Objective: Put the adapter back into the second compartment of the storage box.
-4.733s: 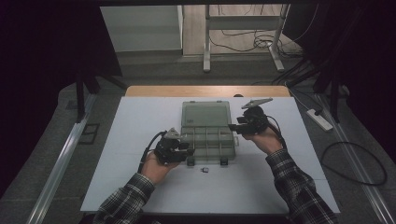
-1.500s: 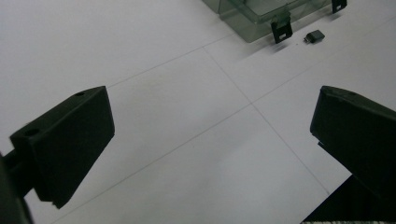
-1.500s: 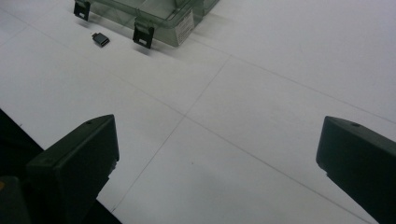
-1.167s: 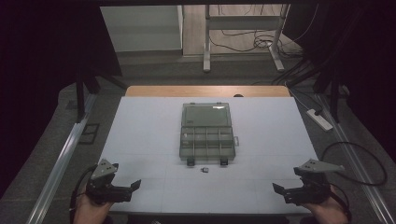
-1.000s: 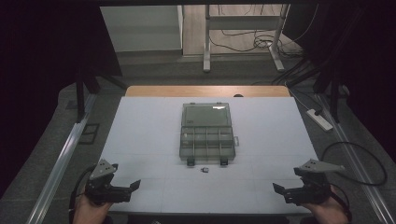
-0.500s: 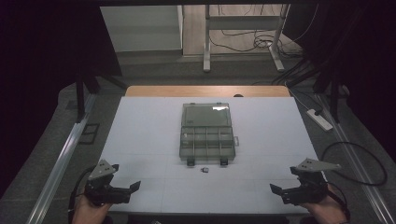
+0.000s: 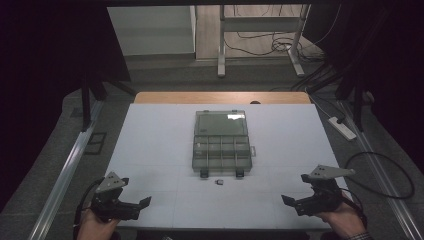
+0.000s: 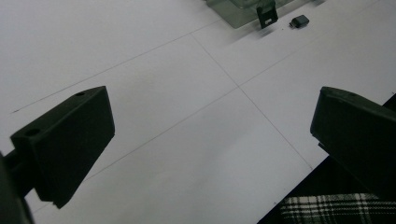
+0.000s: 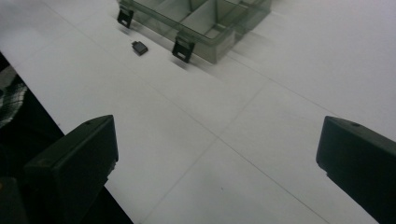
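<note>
At the tabletop's point(image 7: 150, 150) near edge, both grippers, left point(image 7: 134, 206) and right point(image 7: 295, 203), are hovering with fingers apart and empty, risking a careless reach flicking the small black part point(image 7: 219, 182) beside the open compartment box point(image 7: 221, 145).

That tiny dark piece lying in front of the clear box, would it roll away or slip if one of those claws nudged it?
The small dark piece looks blocky and lies flat, so it would probably slide rather than roll. Tiny beside the compartment box, it is likely light and may skid across the smooth white table. It is so low that gripping it looks fiddly.
</note>
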Tool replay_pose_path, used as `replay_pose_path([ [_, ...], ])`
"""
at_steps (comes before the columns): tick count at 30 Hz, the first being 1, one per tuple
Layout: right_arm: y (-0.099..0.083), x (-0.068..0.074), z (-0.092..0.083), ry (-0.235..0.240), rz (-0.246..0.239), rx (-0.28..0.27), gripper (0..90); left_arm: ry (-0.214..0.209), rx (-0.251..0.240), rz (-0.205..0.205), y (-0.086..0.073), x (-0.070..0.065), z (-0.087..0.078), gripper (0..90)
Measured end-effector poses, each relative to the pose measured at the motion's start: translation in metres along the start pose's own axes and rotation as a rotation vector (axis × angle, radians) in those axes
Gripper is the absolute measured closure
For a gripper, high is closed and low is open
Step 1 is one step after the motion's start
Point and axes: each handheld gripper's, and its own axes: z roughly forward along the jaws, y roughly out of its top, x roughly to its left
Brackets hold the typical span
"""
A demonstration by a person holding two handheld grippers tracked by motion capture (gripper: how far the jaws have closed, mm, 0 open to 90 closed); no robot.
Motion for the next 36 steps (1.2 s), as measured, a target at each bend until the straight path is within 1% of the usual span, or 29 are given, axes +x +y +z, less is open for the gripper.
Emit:
replay_pose_path([
  [1, 0.0, 0.0, 0.0, 0.0, 0.0, 0.0, 0.0, 0.0, 0.0, 0.0, 0.0, 0.0, 0.0, 0.0],
  [2, 0.003, 0.0, 0.003, 0.015, -0.006, -0.003, 0.0, -0.001, 0.001, 0.0, 0.0, 0.0, 0.0, 0.0],
  [4, 0.004, 0.001, 0.004, 0.018, -0.006, -0.005, 0.0, -0.003, 0.001, -0.001, 0.0, 0.0, 0.0, 0.0],
  [5, 0.007, 0.001, 0.006, 0.028, -0.007, -0.008, 0.0, -0.006, 0.002, -0.004, 0.0, 0.001, 0.001, 0.0],
  [9, 0.01, 0.002, 0.01, 0.039, -0.014, -0.008, 0.0, -0.007, 0.007, -0.009, 0.0, 0.001, 0.001, 0.0],
  [11, 0.013, 0.005, 0.012, 0.041, -0.026, -0.011, 0.0, -0.009, 0.007, -0.013, 0.0, 0.002, 0.001, 0.0],
  [15, 0.019, 0.009, 0.019, 0.057, -0.028, -0.009, 0.0, -0.007, 0.008, -0.011, 0.001, 0.001, 0.002, 0.0],
  [19, 0.027, 0.014, 0.029, 0.067, -0.05, 0.007, 0.0, -0.007, 0.009, -0.01, 0.001, 0.001, 0.002, 0.0],
  [21, 0.028, 0.015, 0.031, 0.07, -0.052, 0.011, 0.0, -0.008, 0.01, -0.009, 0.001, 0.001, 0.002, 0.0],
  [23, 0.032, 0.018, 0.037, 0.084, -0.065, 0.019, 0.0, -0.008, 0.011, -0.008, 0.001, 0.001, 0.002, 0.0],
  [25, 0.035, 0.02, 0.041, 0.084, -0.08, 0.031, 0.0, -0.009, 0.011, -0.007, 0.001, 0.001, 0.002, 0.0],
  [26, 0.035, 0.02, 0.041, 0.084, -0.08, 0.031, 0.0, -0.009, 0.011, -0.007, 0.001, 0.001, 0.002, 0.0],
  [29, 0.04, 0.026, 0.05, 0.1, -0.102, 0.053, 0.0, -0.008, 0.012, -0.006, 0.001, 0.001, 0.002, 0.1],
  [36, 0.046, 0.033, 0.059, 0.114, -0.124, 0.076, 0.0, -0.009, 0.016, -0.003, 0.001, 0.001, 0.002, 0.2],
])
